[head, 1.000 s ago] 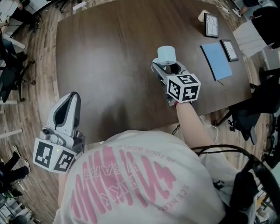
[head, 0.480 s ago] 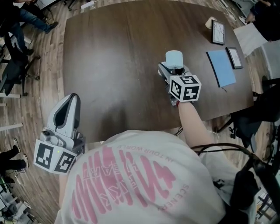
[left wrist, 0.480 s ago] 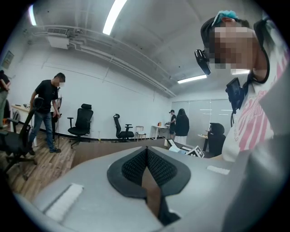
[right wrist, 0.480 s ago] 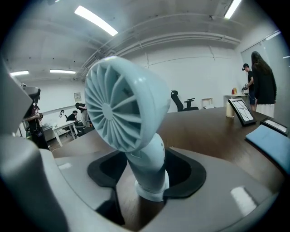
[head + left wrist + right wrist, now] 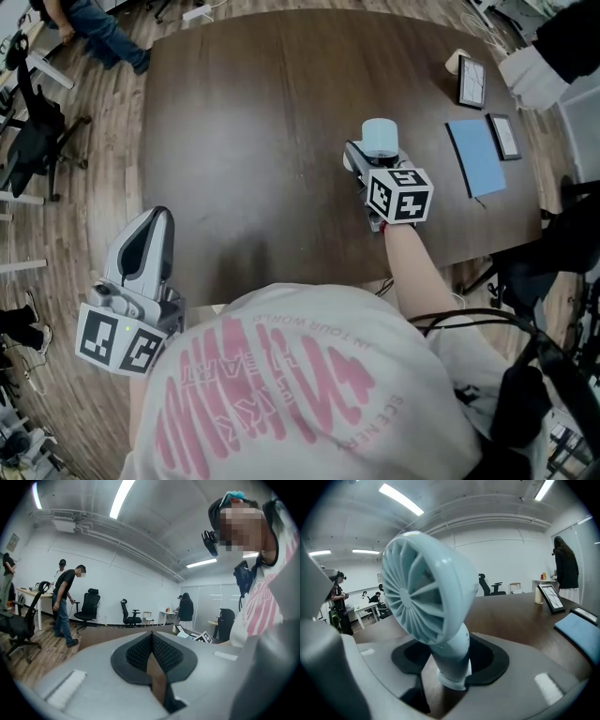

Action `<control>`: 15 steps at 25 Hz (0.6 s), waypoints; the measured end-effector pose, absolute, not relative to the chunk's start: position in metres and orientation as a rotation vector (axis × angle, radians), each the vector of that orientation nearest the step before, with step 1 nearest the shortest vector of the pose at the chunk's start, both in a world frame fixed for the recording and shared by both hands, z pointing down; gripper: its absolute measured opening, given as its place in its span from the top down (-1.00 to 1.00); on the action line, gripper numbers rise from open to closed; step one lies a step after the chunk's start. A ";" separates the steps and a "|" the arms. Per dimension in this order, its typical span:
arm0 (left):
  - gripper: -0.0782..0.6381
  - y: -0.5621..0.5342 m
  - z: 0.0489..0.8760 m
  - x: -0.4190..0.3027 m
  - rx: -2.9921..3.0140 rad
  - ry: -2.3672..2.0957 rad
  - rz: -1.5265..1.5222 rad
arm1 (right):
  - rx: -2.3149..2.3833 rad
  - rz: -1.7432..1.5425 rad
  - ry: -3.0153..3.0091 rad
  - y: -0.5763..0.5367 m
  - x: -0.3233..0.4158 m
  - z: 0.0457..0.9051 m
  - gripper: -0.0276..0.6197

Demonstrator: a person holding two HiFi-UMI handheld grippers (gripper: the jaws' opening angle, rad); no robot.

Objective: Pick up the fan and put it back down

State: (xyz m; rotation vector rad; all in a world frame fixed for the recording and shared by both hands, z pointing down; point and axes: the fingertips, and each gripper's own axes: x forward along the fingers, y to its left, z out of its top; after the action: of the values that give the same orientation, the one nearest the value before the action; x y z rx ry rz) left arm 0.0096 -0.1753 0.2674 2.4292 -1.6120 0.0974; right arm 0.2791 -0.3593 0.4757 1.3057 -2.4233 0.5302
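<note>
A small pale blue fan (image 5: 379, 134) stands upright on the dark brown table (image 5: 253, 112), right of centre. My right gripper (image 5: 373, 150) reaches it from the near side. In the right gripper view the fan (image 5: 426, 597) has its round grille up and its stem down between the jaws of my right gripper (image 5: 450, 660). The jaws are closing; a dark gap still shows left of the stem. My left gripper (image 5: 157, 214) hangs off the table's near left edge. Its pads (image 5: 151, 637) meet at the tip with nothing between them.
At the table's far right lie a blue notebook (image 5: 476, 155), two framed pictures (image 5: 472, 80) (image 5: 503, 136) and a small cup (image 5: 455, 58). Office chairs and a person (image 5: 94, 28) stand on the wooden floor to the left. Chairs and people show along the far wall.
The head view has shifted a little, so the table sits further right in the picture. My right gripper stays at the fan. My left gripper has not moved.
</note>
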 end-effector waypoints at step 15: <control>0.73 -0.155 0.267 -0.008 2.419 -1.604 0.068 | 1.289 0.450 -2.577 -0.321 0.265 0.408 0.25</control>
State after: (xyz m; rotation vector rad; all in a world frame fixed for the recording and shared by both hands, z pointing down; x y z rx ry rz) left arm -0.0083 -0.1547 0.2665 2.4191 -1.6041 0.0684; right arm 0.2654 -0.3211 0.4078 1.2891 -2.5768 0.4496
